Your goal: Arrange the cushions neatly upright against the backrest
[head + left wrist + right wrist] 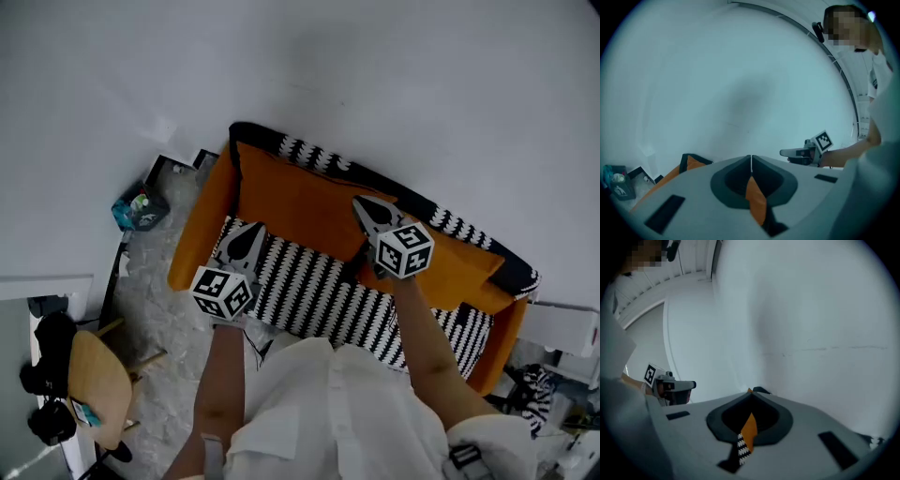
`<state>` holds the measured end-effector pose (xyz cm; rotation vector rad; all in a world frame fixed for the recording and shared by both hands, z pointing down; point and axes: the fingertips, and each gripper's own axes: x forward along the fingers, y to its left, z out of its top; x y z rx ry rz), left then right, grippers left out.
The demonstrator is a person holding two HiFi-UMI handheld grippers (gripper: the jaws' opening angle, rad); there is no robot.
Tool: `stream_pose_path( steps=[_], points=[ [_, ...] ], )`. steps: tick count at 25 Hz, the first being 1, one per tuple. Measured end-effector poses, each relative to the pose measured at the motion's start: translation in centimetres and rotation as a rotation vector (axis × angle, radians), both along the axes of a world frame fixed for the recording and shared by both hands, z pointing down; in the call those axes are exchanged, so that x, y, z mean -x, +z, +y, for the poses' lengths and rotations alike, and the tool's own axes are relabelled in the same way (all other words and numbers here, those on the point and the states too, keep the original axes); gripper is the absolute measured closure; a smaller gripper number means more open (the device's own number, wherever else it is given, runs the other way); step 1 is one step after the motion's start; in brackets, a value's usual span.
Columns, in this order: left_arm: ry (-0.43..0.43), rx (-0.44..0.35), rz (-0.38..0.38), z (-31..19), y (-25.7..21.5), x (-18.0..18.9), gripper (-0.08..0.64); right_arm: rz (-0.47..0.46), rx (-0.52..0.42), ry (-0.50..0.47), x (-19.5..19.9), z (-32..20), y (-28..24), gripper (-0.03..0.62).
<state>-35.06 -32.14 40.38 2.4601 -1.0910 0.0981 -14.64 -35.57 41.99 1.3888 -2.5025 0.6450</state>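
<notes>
The orange sofa (202, 220) has a black-and-white zigzag seat (319, 295) and the same pattern along the backrest top (319, 155). A big orange cushion (300, 206) leans against the backrest. A second orange cushion (459, 267) lies to its right. My left gripper (249, 228) is at the big cushion's lower left corner, shut on orange fabric (754, 197). My right gripper (360, 203) is at its right edge, shut on an orange fold (749, 427) with zigzag cloth under it. Each gripper shows in the other's view: the right gripper (792, 152), the left gripper (689, 385).
A wooden chair (94, 375) with black bags (47, 375) stands at the lower left. A teal box (141, 208) sits on the floor left of the sofa. A white wall rises behind the sofa. Clutter (553, 375) stands at the sofa's right end.
</notes>
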Motion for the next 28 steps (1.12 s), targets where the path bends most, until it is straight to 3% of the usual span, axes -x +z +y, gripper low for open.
stream_pose_path(
  steps=[9, 17, 23, 28],
  points=[
    [0.023, -0.123, -0.024, 2.2, -6.1, -0.8, 0.542, -0.033, -0.124, 0.062, -4.9, 7.7, -6.6, 0.583],
    [0.034, -0.21, -0.009, 4.8, -10.6, -1.9, 0.543, 0.005, -0.236, 0.159, -10.4, 12.1, -11.8, 0.586],
    [0.047, -0.244, -0.007, 5.9, -12.6, -2.5, 0.543, 0.051, -0.306, 0.177, -12.3, 14.6, -13.9, 0.586],
    [0.063, -0.249, -0.016, 6.6, -13.0, -3.4, 0.543, 0.045, -0.312, 0.198, -13.4, 15.7, -13.9, 0.586]
  ],
)
